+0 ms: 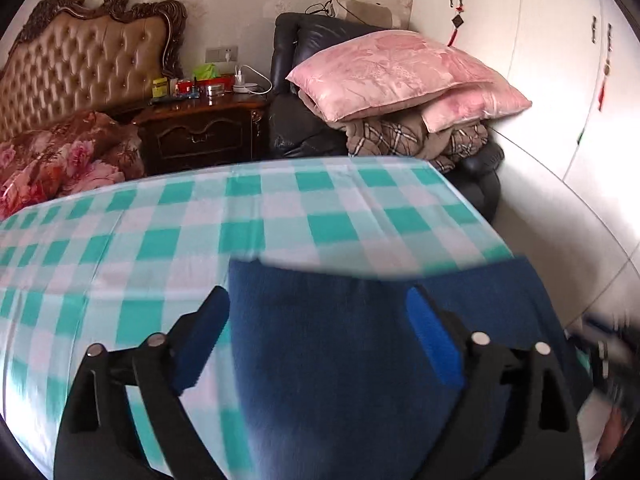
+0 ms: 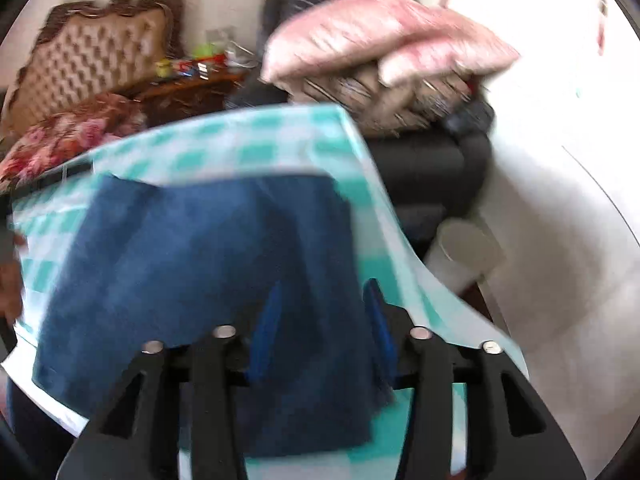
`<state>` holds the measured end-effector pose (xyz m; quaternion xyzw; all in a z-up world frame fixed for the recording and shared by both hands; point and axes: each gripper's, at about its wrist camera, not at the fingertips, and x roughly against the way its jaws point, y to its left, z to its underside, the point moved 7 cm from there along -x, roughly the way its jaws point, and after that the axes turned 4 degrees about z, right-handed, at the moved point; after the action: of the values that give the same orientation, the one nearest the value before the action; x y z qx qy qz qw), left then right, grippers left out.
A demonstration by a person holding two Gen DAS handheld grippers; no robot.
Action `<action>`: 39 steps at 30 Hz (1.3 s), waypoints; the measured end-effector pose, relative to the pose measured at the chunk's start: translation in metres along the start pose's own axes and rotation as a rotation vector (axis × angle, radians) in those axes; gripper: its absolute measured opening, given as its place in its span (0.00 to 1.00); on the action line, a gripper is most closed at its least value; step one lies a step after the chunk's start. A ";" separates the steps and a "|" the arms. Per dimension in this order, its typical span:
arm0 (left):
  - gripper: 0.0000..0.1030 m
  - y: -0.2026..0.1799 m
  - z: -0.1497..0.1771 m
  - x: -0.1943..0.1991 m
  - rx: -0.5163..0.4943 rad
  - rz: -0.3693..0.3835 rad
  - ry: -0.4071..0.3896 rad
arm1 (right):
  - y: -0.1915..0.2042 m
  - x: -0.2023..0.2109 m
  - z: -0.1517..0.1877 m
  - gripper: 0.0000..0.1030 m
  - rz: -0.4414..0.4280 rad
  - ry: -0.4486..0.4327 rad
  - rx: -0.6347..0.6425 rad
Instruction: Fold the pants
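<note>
Dark blue pants (image 1: 340,340) lie folded into a rough rectangle on a table covered with a teal-and-white checked cloth (image 1: 160,240). My left gripper (image 1: 318,300) is open, its blue-padded fingers wide apart over the pants' left part. In the right wrist view the pants (image 2: 192,264) show as a blurred blue block near the table's right edge. My right gripper (image 2: 324,300) is open, its fingers straddling the pants' right edge without pinching it.
A dark leather armchair (image 1: 296,80) stacked with pink pillows (image 1: 384,72) and a plaid blanket stands behind the table. A wooden nightstand (image 1: 204,132) with small items and a bed with tufted headboard (image 1: 80,68) are at left. White wardrobe doors (image 1: 560,60) at right.
</note>
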<state>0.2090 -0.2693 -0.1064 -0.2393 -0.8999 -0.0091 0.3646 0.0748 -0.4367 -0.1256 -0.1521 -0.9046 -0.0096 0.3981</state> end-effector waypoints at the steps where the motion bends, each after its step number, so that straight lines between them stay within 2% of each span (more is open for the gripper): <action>1: 0.96 0.000 0.013 0.004 0.020 0.014 0.023 | 0.009 -0.006 -0.009 0.61 -0.005 -0.005 0.031; 3: 0.98 0.002 0.040 0.013 0.045 0.005 0.065 | 0.018 -0.023 -0.023 0.62 0.007 0.003 0.074; 4: 0.98 0.002 0.048 0.016 0.041 0.001 0.054 | 0.018 -0.037 -0.027 0.65 0.016 0.020 0.078; 7: 0.98 0.002 0.070 0.027 0.002 -0.033 0.059 | 0.005 -0.079 -0.018 0.72 0.050 0.149 0.067; 8: 0.98 0.002 0.074 0.030 -0.002 -0.026 0.060 | 0.001 -0.081 -0.013 0.77 0.032 0.157 0.033; 10: 0.97 -0.001 0.083 0.043 0.010 -0.066 0.044 | -0.004 -0.079 -0.008 0.80 0.008 0.164 -0.019; 12: 0.97 -0.011 0.088 0.052 0.017 -0.045 0.032 | -0.003 -0.070 -0.007 0.80 0.047 0.132 -0.004; 13: 0.91 -0.017 0.091 0.054 0.015 -0.044 0.036 | -0.003 -0.063 -0.007 0.80 0.074 0.116 0.001; 14: 0.81 -0.022 0.094 0.053 0.003 -0.063 0.045 | -0.003 -0.051 -0.007 0.80 0.111 0.089 0.008; 16: 0.68 -0.031 0.101 0.047 -0.016 -0.066 0.073 | 0.000 -0.026 -0.005 0.81 0.115 0.048 -0.017; 19: 0.58 -0.031 0.121 0.029 0.017 -0.037 0.162 | 0.013 0.002 0.009 0.85 0.089 0.022 -0.029; 22: 0.58 -0.031 0.126 0.027 0.001 -0.043 0.151 | 0.023 0.008 0.028 0.86 0.091 0.049 -0.024; 26: 0.62 -0.034 0.127 0.027 -0.002 -0.050 0.146 | 0.028 -0.014 0.052 0.86 0.066 0.152 -0.043; 27: 0.64 -0.034 0.127 0.028 -0.005 -0.056 0.145 | 0.029 -0.015 0.055 0.86 0.074 0.142 -0.025; 29: 0.78 -0.033 0.128 0.028 -0.001 -0.082 0.142 | 0.031 -0.014 0.056 0.87 0.080 0.127 -0.014; 30: 0.81 -0.030 0.128 0.028 0.006 -0.091 0.140 | 0.030 -0.015 0.057 0.89 0.074 0.132 -0.023; 32: 0.93 -0.028 0.128 0.029 0.006 -0.110 0.140 | 0.029 -0.015 0.057 0.89 0.072 0.133 -0.027; 36: 0.98 -0.022 0.128 0.029 0.039 -0.133 0.142 | 0.030 -0.014 0.060 0.89 0.091 0.130 -0.043; 39: 0.98 -0.025 0.128 0.032 0.012 -0.159 0.122 | 0.031 -0.012 0.061 0.89 0.107 0.130 -0.040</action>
<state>0.0950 -0.2532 -0.1752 -0.1639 -0.8923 -0.0472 0.4181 0.0478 -0.4017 -0.1791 -0.2073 -0.8669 -0.0163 0.4529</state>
